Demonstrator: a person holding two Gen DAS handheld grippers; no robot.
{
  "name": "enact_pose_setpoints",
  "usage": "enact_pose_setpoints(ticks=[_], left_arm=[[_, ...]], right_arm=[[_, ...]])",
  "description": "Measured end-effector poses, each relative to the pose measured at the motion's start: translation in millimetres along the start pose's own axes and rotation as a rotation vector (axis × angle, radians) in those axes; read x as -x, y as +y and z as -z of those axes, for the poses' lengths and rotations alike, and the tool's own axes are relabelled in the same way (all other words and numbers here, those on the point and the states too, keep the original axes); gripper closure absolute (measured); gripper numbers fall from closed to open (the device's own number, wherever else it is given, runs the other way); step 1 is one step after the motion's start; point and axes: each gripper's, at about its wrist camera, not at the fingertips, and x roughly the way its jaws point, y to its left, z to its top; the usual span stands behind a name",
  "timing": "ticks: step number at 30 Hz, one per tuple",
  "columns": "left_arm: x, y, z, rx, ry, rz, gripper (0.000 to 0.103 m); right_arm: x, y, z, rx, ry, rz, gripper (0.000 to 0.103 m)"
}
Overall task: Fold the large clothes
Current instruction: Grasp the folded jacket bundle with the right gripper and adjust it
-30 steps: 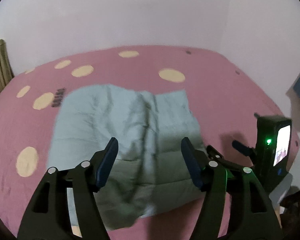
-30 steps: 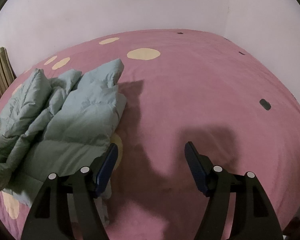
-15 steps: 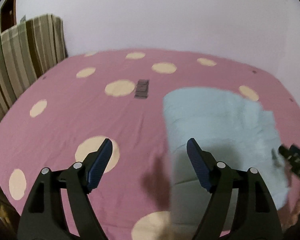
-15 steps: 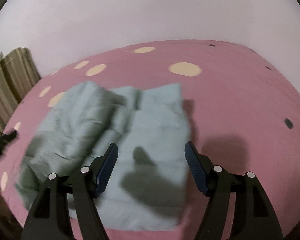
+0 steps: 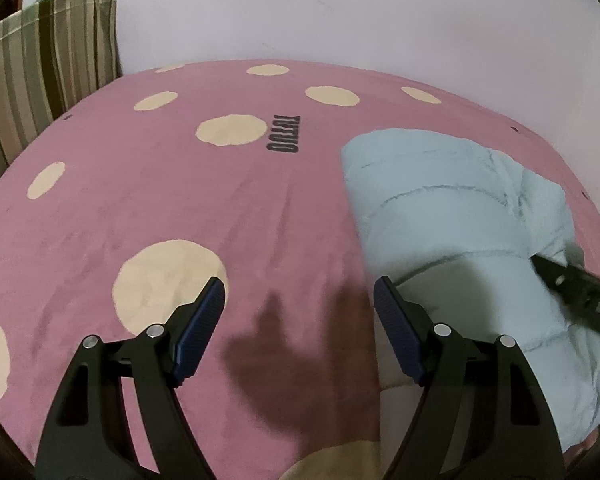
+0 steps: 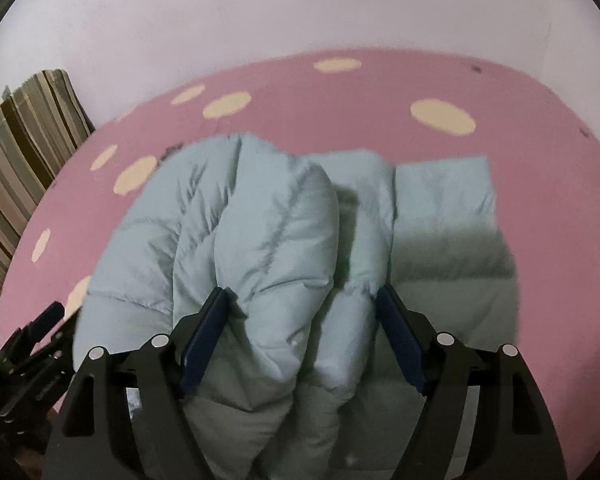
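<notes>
The jacket (image 6: 284,240) — a pale blue quilted puffer — lies bunched on the bed (image 6: 520,92), which is covered by a pink sheet with cream dots. In the right wrist view it fills the centre of the frame: a thick rolled fold rises between the fingers of the right gripper (image 6: 302,308), and a flatter panel spreads to the right of it. The right gripper stands wide, its blue pads on either side of the raised fold; the left pad touches the fabric, but the jaws are not closed on it. In the left wrist view the same jacket (image 5: 452,216) sits at the right side of the frame, and the tip of the right gripper (image 5: 572,288) reaches onto it from the right edge. The left gripper (image 5: 300,304) is also wide and holds nothing — it hangs over bare sheet, with its right finger just beside the near edge of the jacket and its left finger over a large cream dot (image 5: 168,280). Dark printed lettering (image 5: 286,134) shows on the sheet beyond the gripper, left of the jacket. A striped cushion (image 5: 44,68) stands against the wall at the far left of the bed. The left gripper (image 6: 28,352) appears at the lower left of the right wrist view, beside the jacket's edge.
</notes>
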Motion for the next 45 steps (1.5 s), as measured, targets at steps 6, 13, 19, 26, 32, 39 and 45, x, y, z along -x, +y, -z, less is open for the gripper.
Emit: enact_pose_setpoints(ticks=[6,13,19,26,32,39,45], left_arm=[[-5.7,0.1,4.8,0.018,0.006,0.037,0.026],[-4.4,-3.6,4.0,0.013,0.005,0.034,0.026],[11.9,-15.5,-3.7,-0.011,-0.023,0.069,0.026],[19.8,-57.7,-3.7,-0.104,-0.028,0.129,0.026],[5.5,-101.7,5.9,-0.213,0.009,0.109,0.026],[-25.8,-120.0,10.7,-0.231,0.095,0.091,0.026],[-48.3,-128.1,21.4,-0.260,0.104,0.066,0.026]], right_arm=[[-7.0,-3.0,4.2,-0.031,0.030,-0.041,0.055],[-2.4,2.5,7.7,-0.016,0.020,-0.093,0.088],[24.8,-10.5,3.3,-0.022,-0.063,-0.082,0.094],[45.5,-65.9,2.1,-0.072,-0.100,-0.006,0.094],[26.4,-105.1,12.5,-0.099,-0.050,0.043,0.093],[-15.4,-121.6,19.5,-0.091,0.010,0.020,0.090],[-26.5,-132.4,25.1,-0.135,0.020,-0.037,0.090]])
